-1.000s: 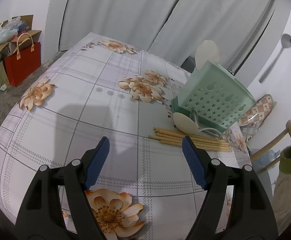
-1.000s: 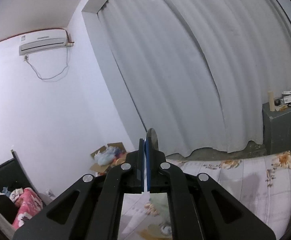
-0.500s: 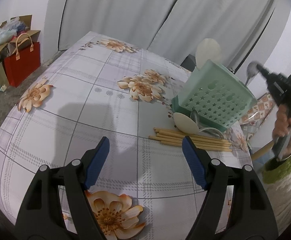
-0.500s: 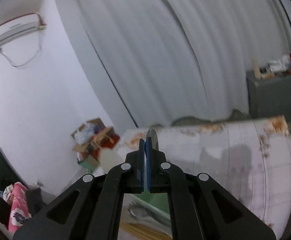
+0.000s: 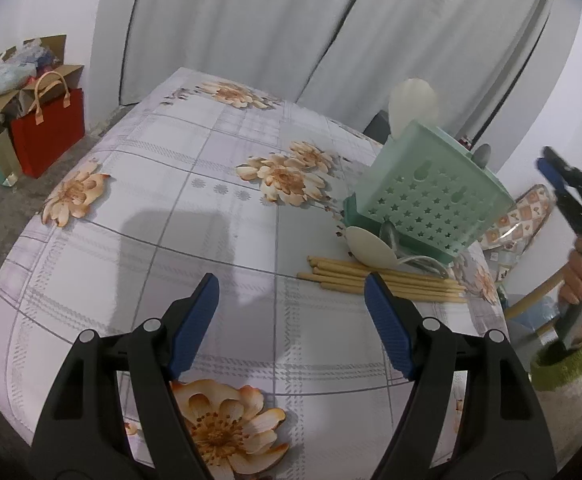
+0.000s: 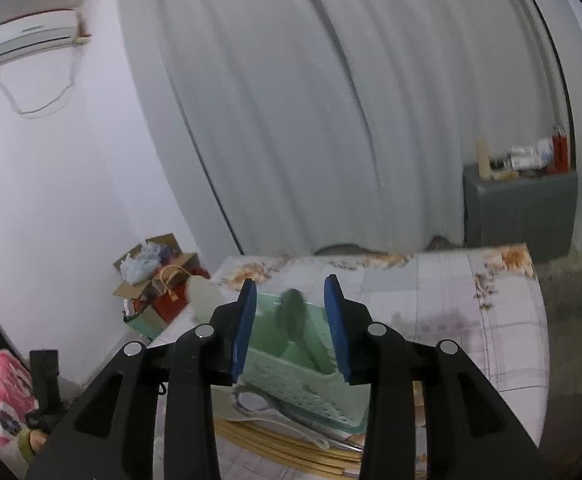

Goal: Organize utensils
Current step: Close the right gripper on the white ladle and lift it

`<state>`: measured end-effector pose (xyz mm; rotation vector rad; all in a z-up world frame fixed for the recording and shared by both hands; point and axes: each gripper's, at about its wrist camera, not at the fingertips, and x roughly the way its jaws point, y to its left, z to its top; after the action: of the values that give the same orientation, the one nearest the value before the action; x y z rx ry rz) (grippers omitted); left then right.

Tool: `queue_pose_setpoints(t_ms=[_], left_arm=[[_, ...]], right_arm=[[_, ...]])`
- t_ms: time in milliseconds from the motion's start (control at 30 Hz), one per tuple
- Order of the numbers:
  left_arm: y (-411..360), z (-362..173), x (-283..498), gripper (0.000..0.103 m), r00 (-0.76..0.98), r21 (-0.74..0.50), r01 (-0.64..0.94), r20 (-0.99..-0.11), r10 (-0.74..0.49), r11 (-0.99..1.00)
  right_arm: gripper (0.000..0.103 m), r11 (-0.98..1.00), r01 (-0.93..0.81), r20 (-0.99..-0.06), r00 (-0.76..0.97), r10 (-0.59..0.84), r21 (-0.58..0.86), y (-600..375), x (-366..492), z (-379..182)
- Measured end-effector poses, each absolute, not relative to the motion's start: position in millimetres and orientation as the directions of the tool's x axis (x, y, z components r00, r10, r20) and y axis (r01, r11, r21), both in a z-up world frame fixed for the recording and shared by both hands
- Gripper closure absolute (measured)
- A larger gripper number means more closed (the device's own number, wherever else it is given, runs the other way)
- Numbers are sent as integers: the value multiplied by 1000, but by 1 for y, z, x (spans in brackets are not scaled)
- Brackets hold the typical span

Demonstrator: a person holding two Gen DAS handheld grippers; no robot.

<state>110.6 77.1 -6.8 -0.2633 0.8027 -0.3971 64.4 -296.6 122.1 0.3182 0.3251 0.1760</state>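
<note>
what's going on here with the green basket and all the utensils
A person is sorting utensils into a green basket on a flowered tablecloth. The right gripper is above the basket with its jaws opening, and a metal spoon shows blurred between the pads, apparently dropping in. The left gripper hangs open over the cloth, holding nothing. A white spoon already stands in the basket. Wooden chopsticks, another white spoon and some metal utensils lie on the table beside it.
</note>
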Motion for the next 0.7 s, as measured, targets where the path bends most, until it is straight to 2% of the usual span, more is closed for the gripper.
queue_pose_setpoints(t_ms=[133, 367, 600, 633, 700], left_arm=[[85, -7, 112, 32, 638, -377, 200, -650, -412, 904], [96, -4, 109, 32, 652, -392, 170, -643, -401, 904], [99, -6, 107, 32, 646, -402, 165, -647, -406, 901], [99, -6, 108, 32, 645, -402, 165, -647, -407, 901], [100, -7, 108, 32, 643, -405, 164, -647, -409, 899]], right_arm=[[58, 937, -225, -310, 901, 305, 267, -259, 58, 116], [58, 895, -401, -544, 714, 440, 198, -171, 101, 53], [58, 894, -435, -663, 640, 389, 105, -128, 145, 15], [60, 895, -434, -676, 630, 382, 101, -125, 151, 11], [75, 895, -439, -699, 617, 363, 78, -119, 161, 5]])
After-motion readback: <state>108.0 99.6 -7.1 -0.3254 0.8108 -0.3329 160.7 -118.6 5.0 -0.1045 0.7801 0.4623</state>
